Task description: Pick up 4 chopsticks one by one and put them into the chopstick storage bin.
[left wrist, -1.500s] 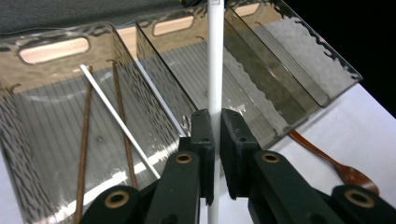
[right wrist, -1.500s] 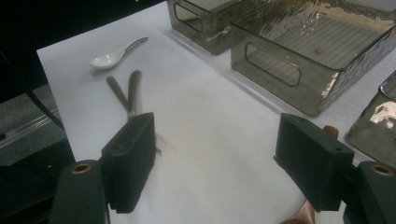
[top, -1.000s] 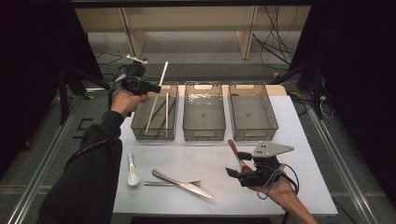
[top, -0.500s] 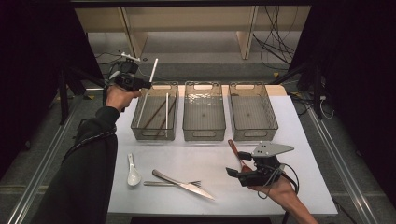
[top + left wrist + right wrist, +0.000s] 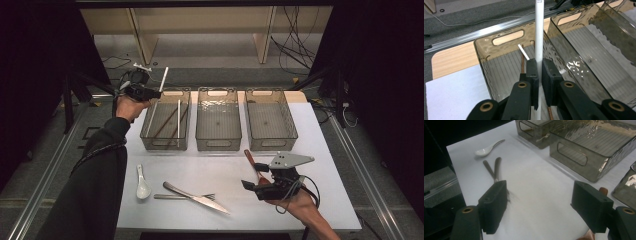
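We are gripping the white chopstick (image 5: 539, 37) in our left tongs (image 5: 538, 75) above the left bin (image 5: 150, 131) (its mates lie inside); right tongs (image 5: 544, 202) are gaping.

A white ceramic spoon (image 5: 142, 184) lies near the table's front left corner; a steel table knife (image 5: 196, 197) crosses a steel fork (image 5: 184, 196) along the front edge.

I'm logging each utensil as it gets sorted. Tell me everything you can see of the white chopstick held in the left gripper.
The white chopstick is a slim, smooth, straight rod, plastic by its look. The left gripper is shut on it near its lower end, so most of its length sticks out past the jaws. It is held above the leftmost bin, tilted, not touching it. In that bin lie another white chopstick and brown ones.
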Tool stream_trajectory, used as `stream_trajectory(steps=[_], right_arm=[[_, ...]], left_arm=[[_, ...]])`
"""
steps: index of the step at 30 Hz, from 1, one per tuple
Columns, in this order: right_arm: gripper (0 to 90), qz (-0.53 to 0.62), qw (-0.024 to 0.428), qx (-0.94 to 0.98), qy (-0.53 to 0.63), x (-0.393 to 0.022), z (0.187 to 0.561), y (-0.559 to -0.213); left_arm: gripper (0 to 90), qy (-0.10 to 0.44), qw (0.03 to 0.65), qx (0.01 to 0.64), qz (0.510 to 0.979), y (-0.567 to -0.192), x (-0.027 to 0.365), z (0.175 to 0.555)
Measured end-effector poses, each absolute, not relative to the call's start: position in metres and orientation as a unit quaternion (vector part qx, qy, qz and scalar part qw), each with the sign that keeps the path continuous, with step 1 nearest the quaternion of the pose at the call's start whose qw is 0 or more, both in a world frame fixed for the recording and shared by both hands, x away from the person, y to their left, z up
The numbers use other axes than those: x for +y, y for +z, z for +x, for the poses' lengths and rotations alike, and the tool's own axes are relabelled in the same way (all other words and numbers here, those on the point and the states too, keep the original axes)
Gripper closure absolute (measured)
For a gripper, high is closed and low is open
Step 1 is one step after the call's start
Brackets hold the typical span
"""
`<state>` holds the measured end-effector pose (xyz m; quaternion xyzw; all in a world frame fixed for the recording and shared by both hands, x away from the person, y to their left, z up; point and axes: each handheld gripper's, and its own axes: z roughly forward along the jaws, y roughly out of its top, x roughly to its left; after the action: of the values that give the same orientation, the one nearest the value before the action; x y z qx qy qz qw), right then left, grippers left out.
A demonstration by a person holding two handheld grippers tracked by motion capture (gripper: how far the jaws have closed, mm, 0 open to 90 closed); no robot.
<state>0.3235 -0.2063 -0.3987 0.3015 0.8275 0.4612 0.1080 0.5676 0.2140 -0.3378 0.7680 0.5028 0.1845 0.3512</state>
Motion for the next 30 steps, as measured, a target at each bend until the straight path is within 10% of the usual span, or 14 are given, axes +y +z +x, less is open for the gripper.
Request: stream_trajectory(steps=[22, 30], right_arm=[[29.5, 0.299, 0.107, 0.829, 0.461, -0.206, 0.323, -0.399], [29.5, 0.300, 0.107, 0.829, 0.461, -0.206, 0.323, -0.399]], left_arm=[[85.0, 0.168, 0.324, 0.494, 0.790, -0.365, 0.200, 0.567], [66.2, 0.148, 0.319, 0.502, 0.790, -0.368, 0.203, 0.563]])
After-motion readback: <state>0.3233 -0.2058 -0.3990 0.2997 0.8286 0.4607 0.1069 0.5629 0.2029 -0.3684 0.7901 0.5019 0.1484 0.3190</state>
